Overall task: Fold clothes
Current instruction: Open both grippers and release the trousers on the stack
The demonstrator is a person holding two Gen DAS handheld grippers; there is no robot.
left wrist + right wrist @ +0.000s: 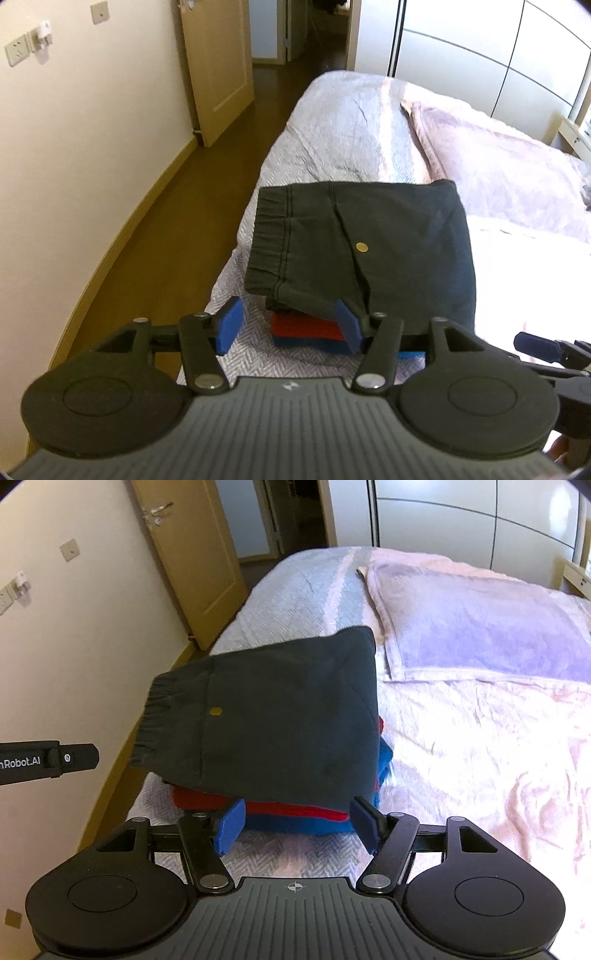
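Folded dark grey trousers [362, 243] with an elastic waistband and a brass button lie on top of a stack on the bed; they also show in the right wrist view [280, 720]. Under them lie a folded red garment [306, 325] and a blue one [295, 823]. My left gripper [290, 325] is open and empty at the stack's near left corner. My right gripper [297, 825] is open and empty, just in front of the stack's near edge.
The stack sits near the left edge of the bed [332, 122], which has a herringbone cover. A pink blanket [480, 738] and a pillow [480, 627] lie to the right. The wall [74, 147], a wooden floor [166, 240] and an open door [218, 66] are on the left.
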